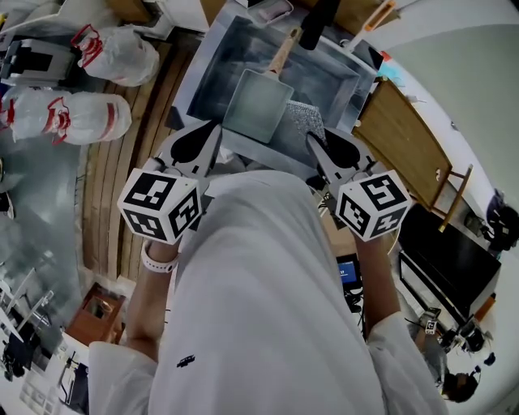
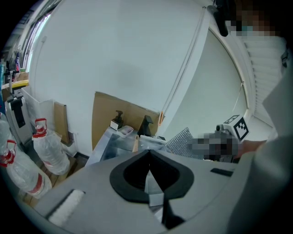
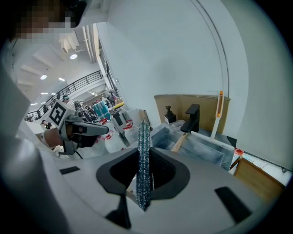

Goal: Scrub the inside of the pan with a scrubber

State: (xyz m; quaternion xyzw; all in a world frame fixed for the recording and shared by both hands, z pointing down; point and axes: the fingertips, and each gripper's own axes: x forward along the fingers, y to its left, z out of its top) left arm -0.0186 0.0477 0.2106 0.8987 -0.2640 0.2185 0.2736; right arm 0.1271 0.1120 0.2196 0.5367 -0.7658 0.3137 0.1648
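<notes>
A square metal pan [image 1: 258,105] with a wooden handle [image 1: 284,53] lies in the grey sink [image 1: 345,77] at the top of the head view. My right gripper [image 1: 315,144] hovers just short of the sink's near rim, shut on a silvery mesh scrubber [image 1: 302,120]. In the right gripper view the scrubber [image 3: 143,160] stands edge-on between the pads, with the pan handle [image 3: 179,141] beyond. My left gripper [image 1: 212,131] is held level with it at the pan's near left corner, its jaws pressed together with nothing in them [image 2: 149,171].
A black faucet [image 1: 319,20] rises behind the sink, with a soap dispenser [image 3: 170,114] beside it. Large clear water bottles [image 1: 77,113] sit on the wooden slats to the left. A wooden board [image 1: 409,142] leans to the right of the sink.
</notes>
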